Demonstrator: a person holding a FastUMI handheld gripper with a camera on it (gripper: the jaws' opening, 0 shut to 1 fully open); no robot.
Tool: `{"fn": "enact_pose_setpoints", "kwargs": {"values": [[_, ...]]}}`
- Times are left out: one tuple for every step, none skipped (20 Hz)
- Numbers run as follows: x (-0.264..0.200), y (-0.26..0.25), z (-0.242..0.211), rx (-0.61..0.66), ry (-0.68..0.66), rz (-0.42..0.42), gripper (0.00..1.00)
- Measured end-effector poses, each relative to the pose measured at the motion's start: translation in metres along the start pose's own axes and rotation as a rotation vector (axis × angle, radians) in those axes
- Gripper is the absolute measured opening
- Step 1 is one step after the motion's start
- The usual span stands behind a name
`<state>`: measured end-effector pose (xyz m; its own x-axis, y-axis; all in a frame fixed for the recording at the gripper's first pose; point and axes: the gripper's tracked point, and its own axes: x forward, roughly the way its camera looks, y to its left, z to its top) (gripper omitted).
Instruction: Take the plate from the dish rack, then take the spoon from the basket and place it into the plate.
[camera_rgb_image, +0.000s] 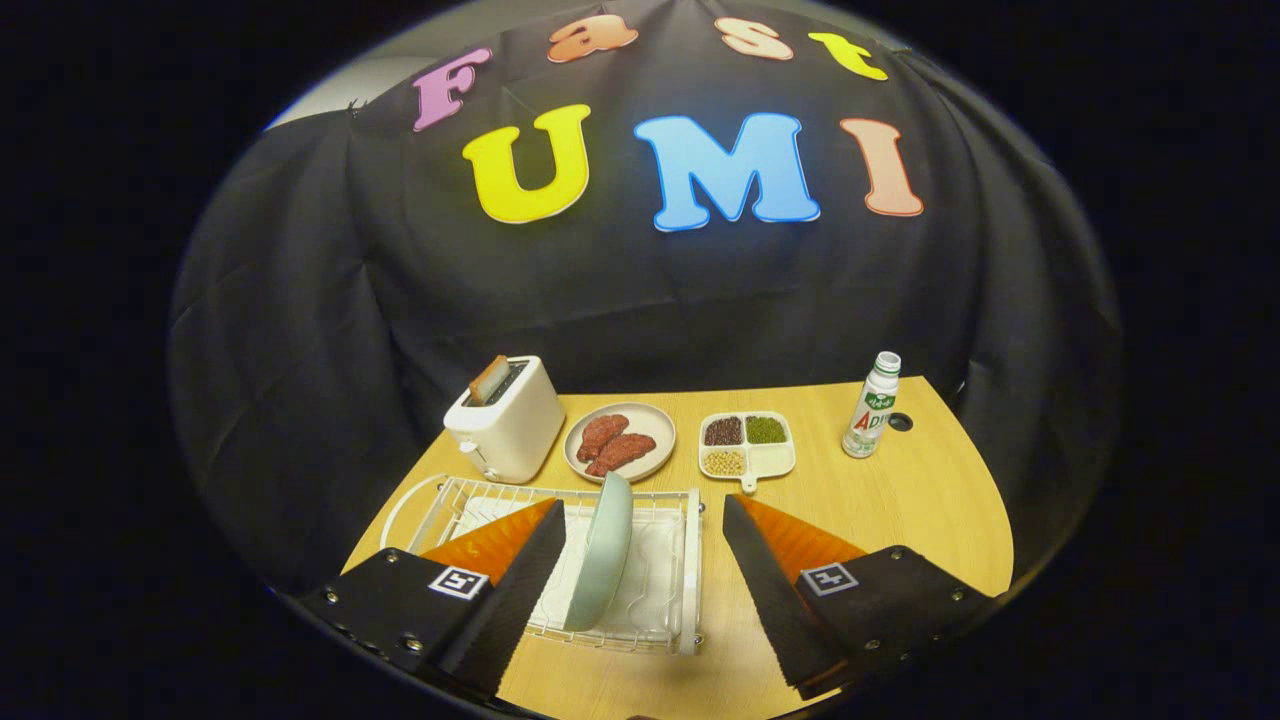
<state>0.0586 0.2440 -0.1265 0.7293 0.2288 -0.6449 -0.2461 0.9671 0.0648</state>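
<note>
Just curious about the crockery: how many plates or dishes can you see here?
3. A pale green plate stands on edge in the dish rack, between the open hand-held gripper fingers. A round plate of meat sits beside the toaster. A divided dish lies beside it.

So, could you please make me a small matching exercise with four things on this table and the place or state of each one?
Things:
1. pale green plate
2. toaster
3. bottle
4. gripper

Places or states:
A. stands alone on the table, beyond the right finger
B. open, its fingers on either side of the plate, not touching it
C. stands on edge in the dish rack
D. holds a slice of bread, beside the plate of meat

Pairs: 1-C, 2-D, 3-A, 4-B
</note>
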Motion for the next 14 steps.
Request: {"fn": "enact_pose_setpoints", "kwargs": {"values": [[0.008,0.004,-0.005,-0.008,0.032,-0.011,0.98],[0.016,0.006,-0.014,-0.026,0.073,-0.027,0.98],[0.021,0.009,-0.019,-0.037,0.103,-0.035,0.98],[0.027,0.011,-0.023,-0.038,0.129,-0.048,0.98],[0.035,0.013,-0.026,-0.035,0.147,-0.057,0.98],[0.040,0.014,-0.028,-0.035,0.161,-0.072,0.97],[0.044,0.014,-0.033,-0.042,0.178,-0.099,0.97],[0.048,0.014,-0.037,-0.044,0.194,-0.128,0.95],[0.054,0.010,-0.040,-0.037,0.213,-0.160,0.95],[0.058,0.006,-0.043,-0.031,0.231,-0.194,0.90],[0.062,0.003,-0.045,-0.027,0.247,-0.228,0.88],[0.066,0.000,-0.050,-0.027,0.269,-0.266,0.86],[0.071,-0.001,-0.052,-0.031,0.284,-0.292,0.82],[0.070,-0.003,-0.055,-0.037,0.302,-0.337,0.73]]}}
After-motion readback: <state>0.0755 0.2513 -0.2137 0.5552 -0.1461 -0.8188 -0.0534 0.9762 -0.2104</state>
